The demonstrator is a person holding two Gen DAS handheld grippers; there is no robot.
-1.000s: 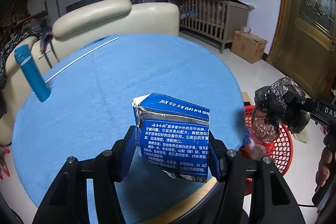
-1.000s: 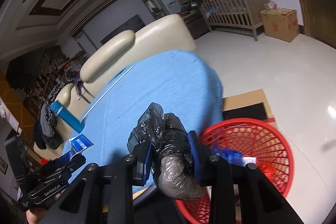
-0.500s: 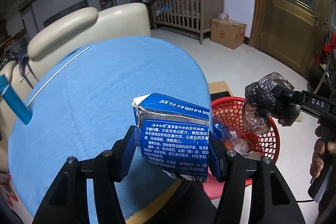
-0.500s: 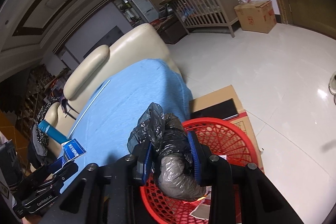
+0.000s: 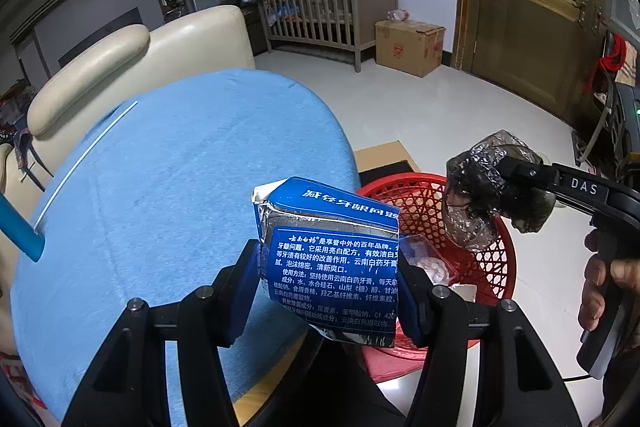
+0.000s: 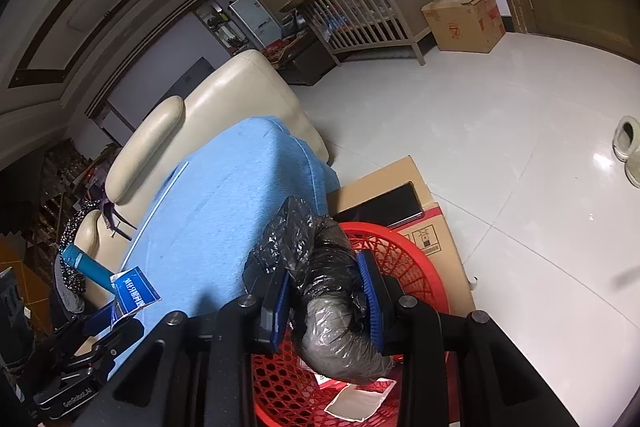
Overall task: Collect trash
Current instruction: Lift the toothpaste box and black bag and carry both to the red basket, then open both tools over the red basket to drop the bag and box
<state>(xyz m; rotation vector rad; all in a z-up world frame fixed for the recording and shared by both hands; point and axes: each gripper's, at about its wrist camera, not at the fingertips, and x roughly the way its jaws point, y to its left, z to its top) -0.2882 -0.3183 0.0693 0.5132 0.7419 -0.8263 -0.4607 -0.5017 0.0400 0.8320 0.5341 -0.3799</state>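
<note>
Right gripper, clamped on a crumpled plastic bag, hangs over the red basket for dropping; left gripper, at nine o'clock, grips the toothpaste box.

I see a round table under a blue cloth, with a thin white stick lying near its far edge, and beside it on the pale tiled floor a red mesh basket against a flattened cardboard box.
</note>
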